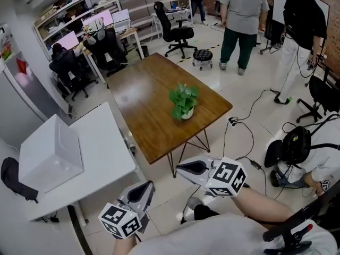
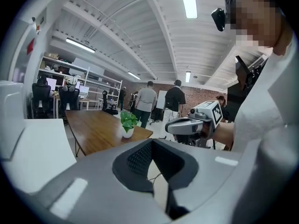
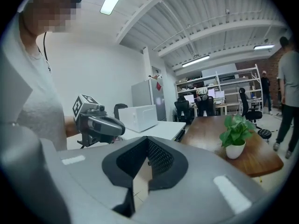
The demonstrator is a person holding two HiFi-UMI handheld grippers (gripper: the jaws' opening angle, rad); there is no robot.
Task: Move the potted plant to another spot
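The potted plant (image 1: 183, 102), green leaves in a small white pot, stands near the right edge of the brown wooden table (image 1: 143, 89). It also shows in the left gripper view (image 2: 127, 122) and in the right gripper view (image 3: 236, 135). Both grippers hang near my body, short of the table's near corner and well apart from the plant. My left gripper (image 1: 141, 191) (image 2: 153, 169) is shut with nothing in it. My right gripper (image 1: 192, 168) (image 3: 145, 171) is shut and empty too. Each gripper view shows the other gripper alongside.
A white table carrying a white box (image 1: 50, 153) stands left of the wooden one. Office chairs and desks fill the back left. Two people (image 1: 241, 15) stand at the back right. A black backpack (image 1: 295, 142), cables and a small stool (image 1: 202, 56) are on the floor.
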